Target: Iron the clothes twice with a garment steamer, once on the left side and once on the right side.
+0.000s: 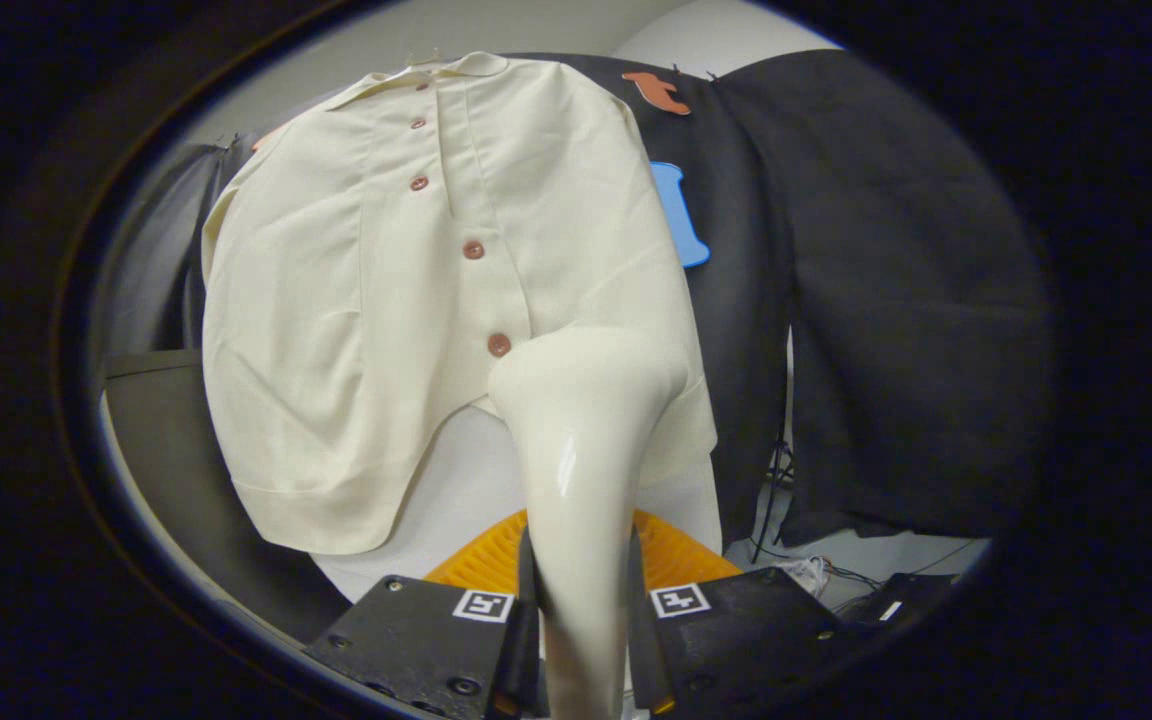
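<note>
Cream shirt (366, 300) hangs buttoned on booth wall, soft & light so it will sway, w/ steamer (586, 420) head at its lower right hem, glossy handle pinched firm between gripper (581, 640) fingers, prob. slippery.

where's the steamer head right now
In the gripper view, the garment steamer is clamped between the gripper fingers, its head just ahead of them against the lower right front of the cream shirt, beside the lowest button.

Camera rides tongs (581, 610), faces forward along fingers, close to hanging shirt (376, 300).
</note>
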A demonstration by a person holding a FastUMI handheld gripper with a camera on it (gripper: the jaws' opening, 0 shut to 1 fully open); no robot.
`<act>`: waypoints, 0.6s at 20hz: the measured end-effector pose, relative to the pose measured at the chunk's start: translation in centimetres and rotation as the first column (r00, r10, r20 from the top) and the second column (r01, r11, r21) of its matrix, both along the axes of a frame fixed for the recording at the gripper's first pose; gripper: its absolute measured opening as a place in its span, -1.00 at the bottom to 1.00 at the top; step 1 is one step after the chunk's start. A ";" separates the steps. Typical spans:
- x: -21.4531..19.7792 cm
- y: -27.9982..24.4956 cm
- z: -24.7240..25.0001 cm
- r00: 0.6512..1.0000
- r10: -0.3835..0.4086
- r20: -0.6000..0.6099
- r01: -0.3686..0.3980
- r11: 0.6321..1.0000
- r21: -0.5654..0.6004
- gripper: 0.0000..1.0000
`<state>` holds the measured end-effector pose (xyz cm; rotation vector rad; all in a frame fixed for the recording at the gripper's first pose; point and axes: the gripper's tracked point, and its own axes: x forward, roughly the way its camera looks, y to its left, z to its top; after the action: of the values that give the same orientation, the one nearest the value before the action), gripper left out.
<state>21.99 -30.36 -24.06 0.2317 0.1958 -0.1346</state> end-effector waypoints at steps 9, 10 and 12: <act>-1.9 0.5 -2.2 0.997 -0.046 -0.069 0.047 0.999 0.009 -0.29; -2.4 0.6 -2.3 0.996 -0.054 -0.074 0.055 0.998 0.013 -0.29; -3.3 0.6 -1.9 0.995 -0.080 -0.065 0.081 0.997 0.018 -0.29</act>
<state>18.73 -29.78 -25.98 0.2558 0.2519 -0.2203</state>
